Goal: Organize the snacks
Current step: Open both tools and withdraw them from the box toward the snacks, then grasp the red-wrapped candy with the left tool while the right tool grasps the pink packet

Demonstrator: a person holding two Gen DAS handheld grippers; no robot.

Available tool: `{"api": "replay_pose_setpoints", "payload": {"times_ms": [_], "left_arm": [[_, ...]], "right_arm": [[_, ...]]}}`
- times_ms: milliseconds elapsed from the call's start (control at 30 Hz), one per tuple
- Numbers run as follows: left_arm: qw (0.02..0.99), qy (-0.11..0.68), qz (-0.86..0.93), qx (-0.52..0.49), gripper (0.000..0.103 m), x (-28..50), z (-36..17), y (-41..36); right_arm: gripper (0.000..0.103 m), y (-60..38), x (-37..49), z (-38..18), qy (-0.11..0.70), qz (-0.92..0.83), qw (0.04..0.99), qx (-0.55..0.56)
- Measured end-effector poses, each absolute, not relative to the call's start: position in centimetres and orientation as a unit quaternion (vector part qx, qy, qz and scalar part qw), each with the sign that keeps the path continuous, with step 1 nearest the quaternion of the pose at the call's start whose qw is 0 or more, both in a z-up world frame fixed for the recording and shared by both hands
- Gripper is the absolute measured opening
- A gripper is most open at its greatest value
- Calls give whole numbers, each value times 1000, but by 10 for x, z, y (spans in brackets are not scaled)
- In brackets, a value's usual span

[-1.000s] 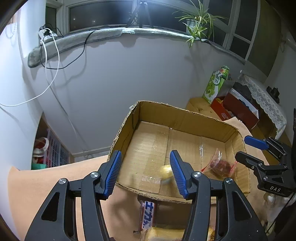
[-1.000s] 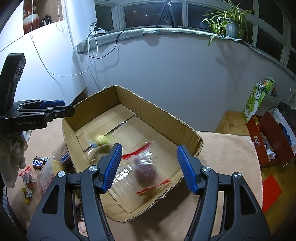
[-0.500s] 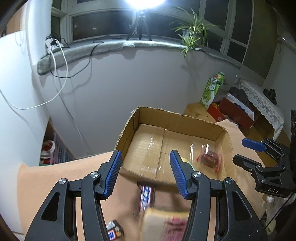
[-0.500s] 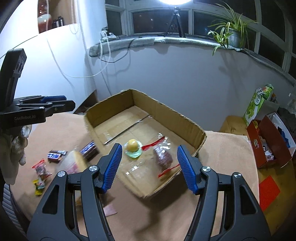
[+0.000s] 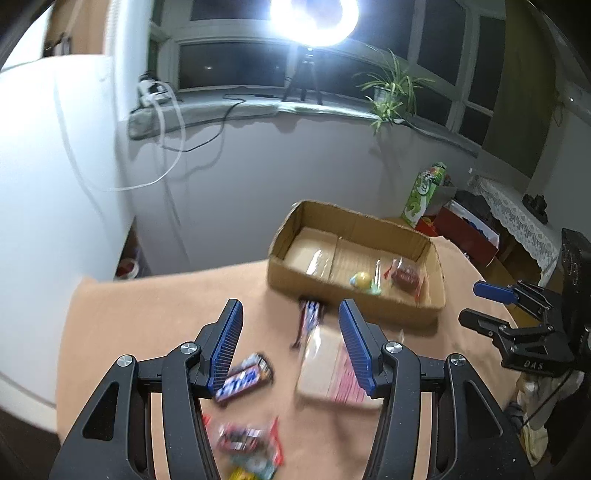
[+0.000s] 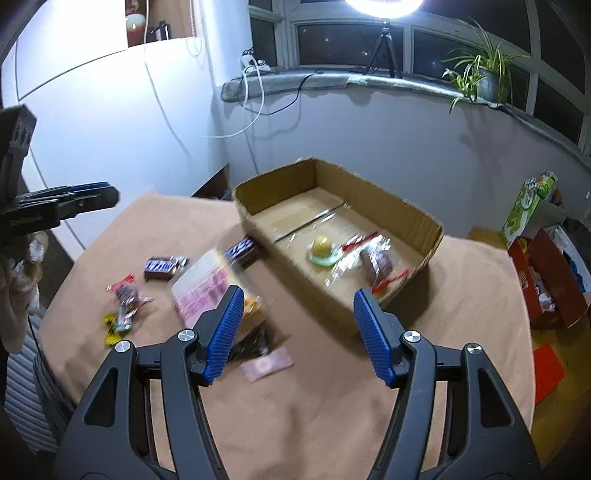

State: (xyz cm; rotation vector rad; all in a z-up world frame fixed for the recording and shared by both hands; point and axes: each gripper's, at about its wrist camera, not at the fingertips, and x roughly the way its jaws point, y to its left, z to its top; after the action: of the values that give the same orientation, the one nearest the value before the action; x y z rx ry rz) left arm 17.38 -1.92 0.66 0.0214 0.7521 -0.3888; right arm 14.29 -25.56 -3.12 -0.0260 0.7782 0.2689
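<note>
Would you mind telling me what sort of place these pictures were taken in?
Most likely a room in a home, at night: a potted plant on the windowsill under dark windows, a ring light on a tripod, and a cloth-covered table with snacks and a cardboard box.

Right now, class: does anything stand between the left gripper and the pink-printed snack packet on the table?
Nothing visible does. The left gripper is open and empty, and the pink-printed snack packet lies on the table just below its right finger. A chocolate bar lies apart to the left, not in the way.
</note>
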Motion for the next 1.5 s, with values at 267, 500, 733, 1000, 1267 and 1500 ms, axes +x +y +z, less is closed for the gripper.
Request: {"api": "replay_pose_setpoints", "payload": {"times_ms": [267, 500, 733, 1000, 1267, 1500], "left_arm": [[913, 380, -149, -9, 53, 121, -25, 25], [904, 407, -128, -34, 53, 90, -64, 48], [900, 416, -123, -31, 67, 86, -84, 50], [895, 426, -132, -28, 72, 95, -99, 42], [889, 438, -135, -14, 72, 112, -111, 35], [885, 446, -132, 13, 72, 129, -118, 25]], "right_arm": [[65, -238, 114, -53, 401, 162, 902, -12], [65, -212, 105, -66, 413, 188, 891, -24], [65, -215, 100, -92, 439, 179, 880, -29], [65, -227, 126, -118, 459, 158, 873, -35], [73, -215, 147, -133, 461, 159, 869, -86], [74, -207, 157, -140, 464, 175, 863, -95]]}}
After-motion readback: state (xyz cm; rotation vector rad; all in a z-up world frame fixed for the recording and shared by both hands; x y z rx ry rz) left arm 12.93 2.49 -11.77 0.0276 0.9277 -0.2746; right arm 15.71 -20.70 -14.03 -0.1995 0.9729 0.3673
